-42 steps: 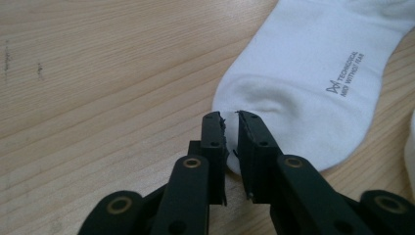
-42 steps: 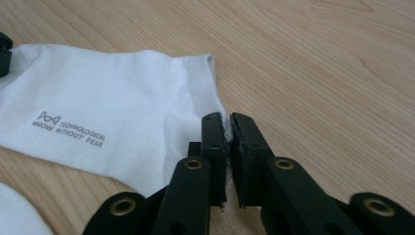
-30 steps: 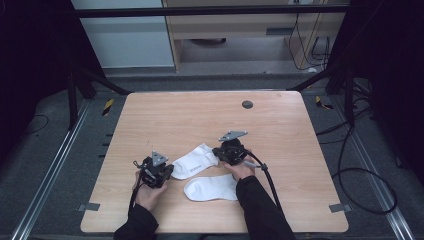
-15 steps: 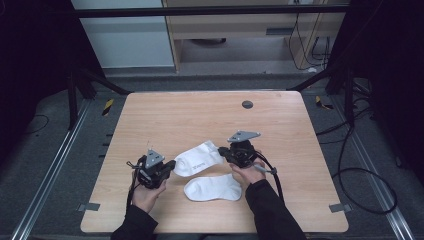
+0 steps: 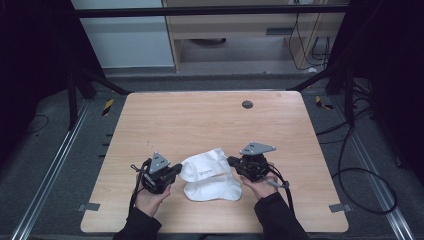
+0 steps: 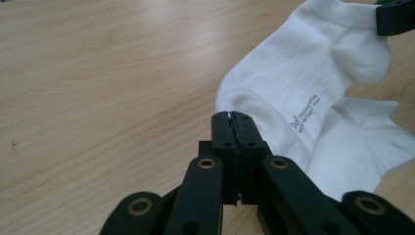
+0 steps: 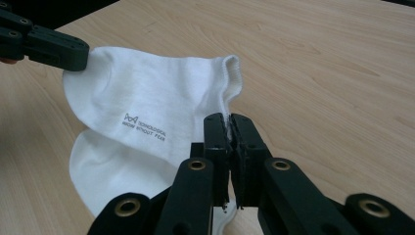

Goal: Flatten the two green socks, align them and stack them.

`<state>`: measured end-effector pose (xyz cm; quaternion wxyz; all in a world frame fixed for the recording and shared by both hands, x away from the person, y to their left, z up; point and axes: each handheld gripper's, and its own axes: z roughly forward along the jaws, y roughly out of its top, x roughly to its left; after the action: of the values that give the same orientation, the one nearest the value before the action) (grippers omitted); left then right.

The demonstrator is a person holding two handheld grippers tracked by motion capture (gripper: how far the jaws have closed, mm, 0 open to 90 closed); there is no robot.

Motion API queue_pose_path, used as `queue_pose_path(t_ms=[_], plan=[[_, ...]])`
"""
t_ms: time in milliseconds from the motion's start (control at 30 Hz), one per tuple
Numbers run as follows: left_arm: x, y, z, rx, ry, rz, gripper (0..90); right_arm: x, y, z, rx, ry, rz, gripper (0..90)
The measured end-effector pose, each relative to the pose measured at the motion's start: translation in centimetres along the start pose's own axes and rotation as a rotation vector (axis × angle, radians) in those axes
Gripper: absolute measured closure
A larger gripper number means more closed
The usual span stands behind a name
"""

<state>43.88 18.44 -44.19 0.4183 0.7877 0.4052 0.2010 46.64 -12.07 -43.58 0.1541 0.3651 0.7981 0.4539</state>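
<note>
Two white socks are on the wooden table point(image 5: 210, 120). The upper sock point(image 5: 205, 165), printed with small grey lettering, is stretched between my two grippers just above the lower sock point(image 5: 214, 190), which lies flat. My left gripper point(image 5: 176, 171) is shut on the upper sock's rounded end; its own view shows the jaws point(image 6: 233, 116) pinching the fabric edge point(image 6: 303, 63). My right gripper point(image 5: 232, 161) is shut on the cuff, with jaws point(image 7: 228, 119) pressed together on the ribbed edge point(image 7: 156, 93). The lower sock point(image 7: 112, 166) shows beneath it.
A dark round grommet point(image 5: 247, 104) sits near the table's far edge. Black cables trail from both grippers over the near part of the table. Metal rails and dark floor surround the table, with cables on the right floor point(image 5: 360, 165).
Both hands have shifted toward the near edge and risen a little. The right gripper moved rightward, drawing the upper sock out and over the lower one.
</note>
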Motion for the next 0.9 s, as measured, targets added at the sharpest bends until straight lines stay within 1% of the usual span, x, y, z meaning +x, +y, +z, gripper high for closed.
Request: queue_pose_path(t_ms=[67, 100, 200, 267, 300, 333, 367, 400, 600, 667, 867, 900], plan=[[-0.2, -0.1, 0.0, 0.011, -0.007, 0.008, 89.0, 0.2, -0.8, -0.5, 0.005, 0.000, 0.008, 86.5], [-0.4, -0.2, 0.1, 0.013, -0.011, 0.009, 89.0, 0.2, -0.8, -0.5, 0.005, 0.000, 0.008, 86.5], [-0.7, -0.3, 0.1, 0.023, -0.022, 0.018, 89.0, 0.4, -1.5, -0.9, 0.010, 0.010, 0.012, 86.5], [-0.9, -0.3, 0.0, 0.030, -0.026, 0.026, 89.0, 0.6, -2.2, -1.3, 0.012, 0.015, 0.026, 86.4], [-1.0, -0.4, 0.1, 0.032, -0.028, 0.025, 89.0, 0.6, -2.2, -1.3, 0.012, 0.015, 0.026, 86.4], [-1.2, -0.5, 0.2, 0.044, -0.029, 0.033, 89.0, 0.8, -2.7, -1.5, 0.020, 0.012, 0.023, 86.4], [-1.2, -0.5, 0.2, 0.044, -0.029, 0.033, 89.0, 0.8, -2.7, -1.5, 0.020, 0.012, 0.023, 86.4], [-1.3, -0.6, 0.3, 0.052, -0.031, 0.037, 89.0, 0.9, -3.1, -1.6, 0.028, 0.012, 0.024, 86.4], [-1.6, -0.8, 0.5, 0.070, -0.036, 0.047, 89.0, 1.3, -3.6, -2.0, 0.036, 0.026, 0.037, 86.4], [-1.7, -0.9, 0.5, 0.072, -0.037, 0.048, 89.0, 1.5, -3.9, -2.0, 0.042, 0.031, 0.037, 86.4], [-1.7, -1.0, 0.3, 0.077, -0.037, 0.050, 89.0, 1.8, -4.0, -2.4, 0.039, 0.043, 0.045, 86.5], [-1.8, -1.1, 0.2, 0.075, -0.039, 0.043, 89.0, 1.8, -4.1, -2.4, 0.037, 0.047, 0.040, 86.4]])
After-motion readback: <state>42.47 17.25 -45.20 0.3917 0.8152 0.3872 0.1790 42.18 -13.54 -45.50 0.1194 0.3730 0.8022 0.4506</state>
